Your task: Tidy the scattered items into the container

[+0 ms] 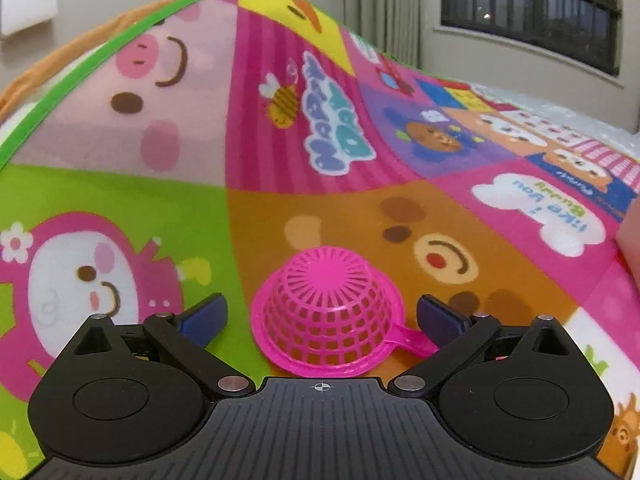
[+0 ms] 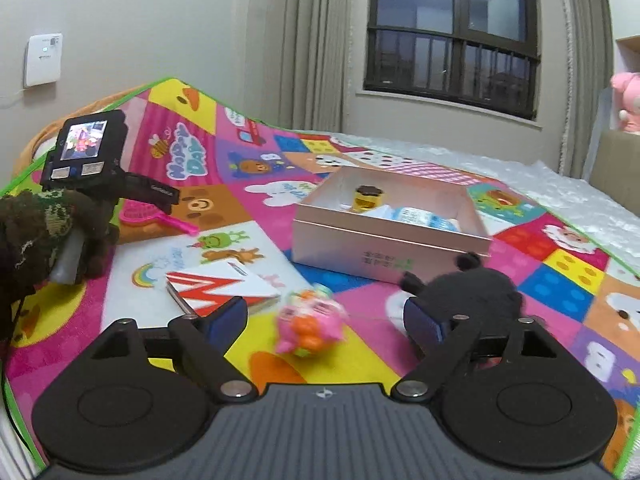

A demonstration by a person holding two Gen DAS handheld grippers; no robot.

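Pink strainer (image 1: 326, 312) lies upside down on play mat (image 1: 120, 200), between pads of left gripper (image 1: 320, 314), handle pointing to right pad (image 1: 438, 320). Jaws wide, pads not touching, nothing held. Good grip likely needs pads lower, closing across dome near rim, gently: mesh looks slippery. Right gripper (image 2: 325, 318) also wide, empty; blurred pink toy (image 2: 310, 326) lies between its pads. Box (image 2: 392, 236) sits far right, a few items already inside.

Kid's bedrm: play mat (image 2: 360, 312), curtains (image 2: 308, 40).
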